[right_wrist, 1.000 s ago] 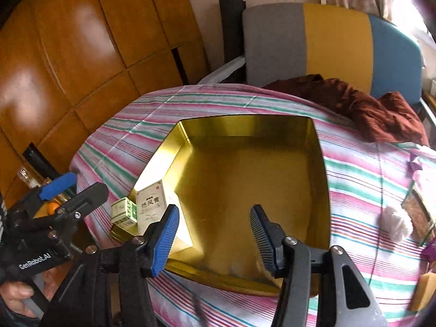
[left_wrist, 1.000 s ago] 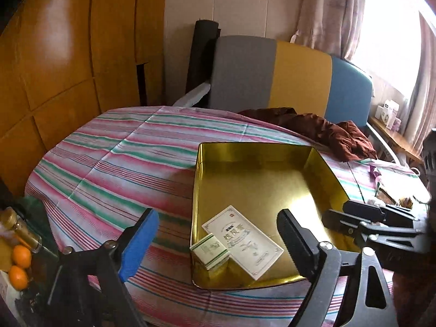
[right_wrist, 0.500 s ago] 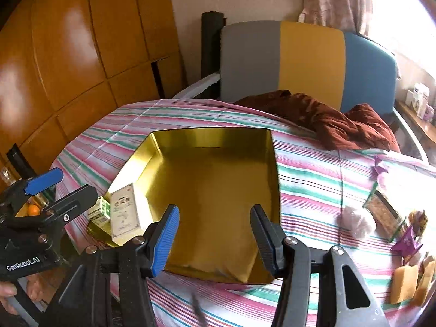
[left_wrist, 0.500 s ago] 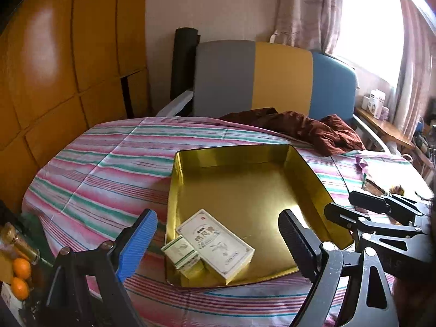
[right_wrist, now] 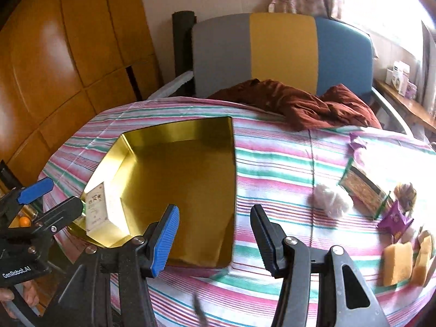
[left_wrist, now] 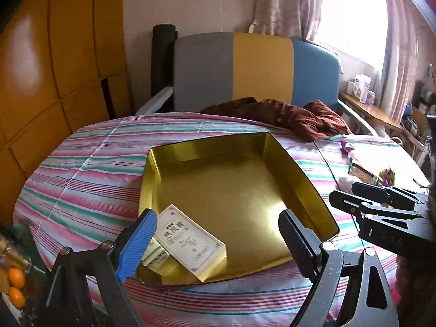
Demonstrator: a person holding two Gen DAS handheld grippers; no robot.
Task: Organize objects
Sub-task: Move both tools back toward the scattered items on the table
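Note:
A gold tray [left_wrist: 305, 179] [right_wrist: 179, 136] lies on the striped tablecloth. In its near left corner lie a white medicine box [left_wrist: 190, 241] [right_wrist: 96, 208] and a small green-and-white box [left_wrist: 156, 257]. My left gripper [left_wrist: 215, 239] is open and empty, above the tray's near edge. My right gripper [right_wrist: 215, 234] is open and empty, above the tray's right edge; it also shows in the left wrist view [left_wrist: 381, 207]. On the right of the table lie a white plastic bundle [right_wrist: 332, 197], a patterned box [right_wrist: 362, 188], a purple packet [right_wrist: 395, 218] and yellow sponges [right_wrist: 397, 264].
A brown cloth [left_wrist: 286, 114] lies at the table's far edge, before a grey, yellow and blue chair back [left_wrist: 259, 68]. Wooden panels [left_wrist: 54, 68] line the left wall. Oranges [left_wrist: 16, 286] and a bottle sit low at the left. A window shelf [left_wrist: 365, 100] holds boxes.
Both grippers have pulled back and swung right, so the tray sits further left in both views. The loose things at the right have come into the right wrist view. Both stay open.

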